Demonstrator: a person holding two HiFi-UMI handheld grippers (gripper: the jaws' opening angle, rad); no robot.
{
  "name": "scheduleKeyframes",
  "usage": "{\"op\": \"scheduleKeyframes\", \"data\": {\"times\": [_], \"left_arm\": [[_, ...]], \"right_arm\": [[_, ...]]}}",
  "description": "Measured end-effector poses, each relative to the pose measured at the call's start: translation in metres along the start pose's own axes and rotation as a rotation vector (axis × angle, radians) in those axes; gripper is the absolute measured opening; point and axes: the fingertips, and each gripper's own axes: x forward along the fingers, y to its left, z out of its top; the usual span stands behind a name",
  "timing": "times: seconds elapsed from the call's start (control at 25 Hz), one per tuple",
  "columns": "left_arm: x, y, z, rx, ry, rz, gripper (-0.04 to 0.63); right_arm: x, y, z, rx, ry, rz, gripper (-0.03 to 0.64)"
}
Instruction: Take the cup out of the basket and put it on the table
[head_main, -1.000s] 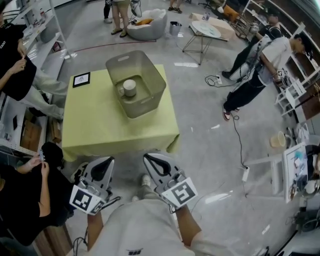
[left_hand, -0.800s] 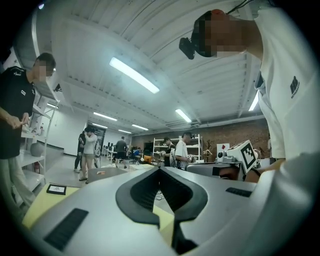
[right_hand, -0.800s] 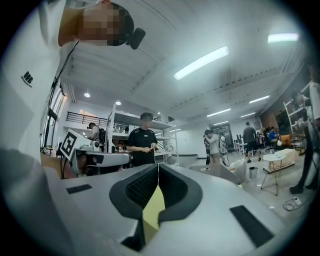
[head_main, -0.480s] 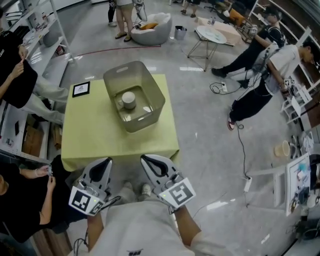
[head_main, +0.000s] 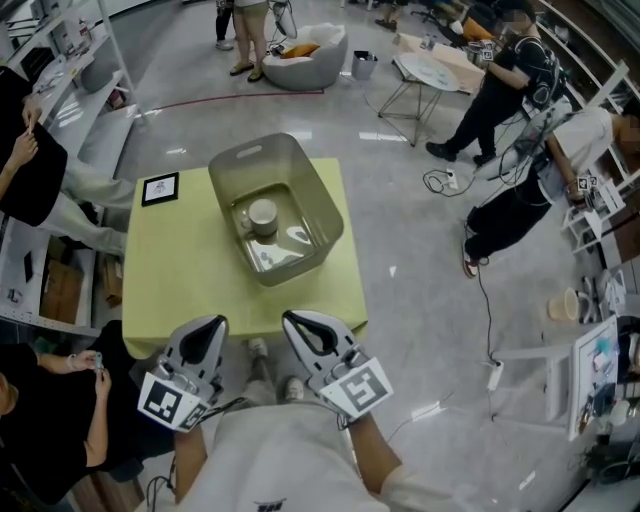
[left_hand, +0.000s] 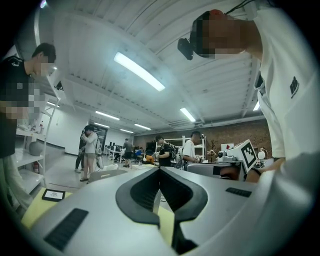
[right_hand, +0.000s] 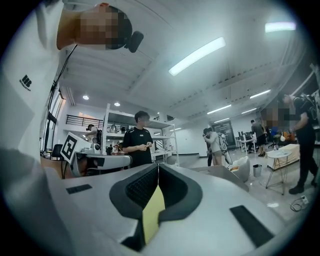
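A pale cup (head_main: 262, 216) with a handle stands inside the grey plastic basket (head_main: 318, 206), which sits at the far right of the yellow-green table (head_main: 180, 260). Both grippers are held low at the table's near edge, well short of the basket. My left gripper (head_main: 214, 324) is shut with nothing between its jaws, which meet at the tips in the left gripper view (left_hand: 159, 170). My right gripper (head_main: 288, 319) is also shut and holds nothing; its tips touch in the right gripper view (right_hand: 158, 166).
A small black-framed marker card (head_main: 160, 188) lies at the table's far left corner. People stand and sit around: at the left (head_main: 25, 160), at the near left (head_main: 40, 420) and at the right (head_main: 510, 90). A round side table (head_main: 425, 68) and cables (head_main: 478, 270) are on the floor.
The view has shifted a little, so table and basket sit lower and closer in the frame. Both grippers stay shut in the same place. People at the right have moved.
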Motion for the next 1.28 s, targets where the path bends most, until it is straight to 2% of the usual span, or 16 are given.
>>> {"op": "scheduleKeyframes", "data": {"times": [0.4,0.76,1.0,1.28], "left_arm": [[0.032,0.07,-0.001,-0.001,0.018,-0.065,0.002],[0.053,0.127,0.005,0.003,0.015,-0.146,0.002],[0.073,0.142,0.002,-0.015,0.029,-0.174,0.002],[0.1,0.15,-0.009,-0.016,0.044,-0.169,0.002]], "right_arm": [[0.073,-0.03,-0.008,0.003,0.028,-0.046,0.009],[0.128,-0.048,-0.012,-0.011,0.07,-0.126,0.009],[0.139,-0.066,-0.012,-0.037,0.079,-0.155,0.009],[0.149,-0.096,-0.02,-0.076,0.103,-0.126,0.009]]}}
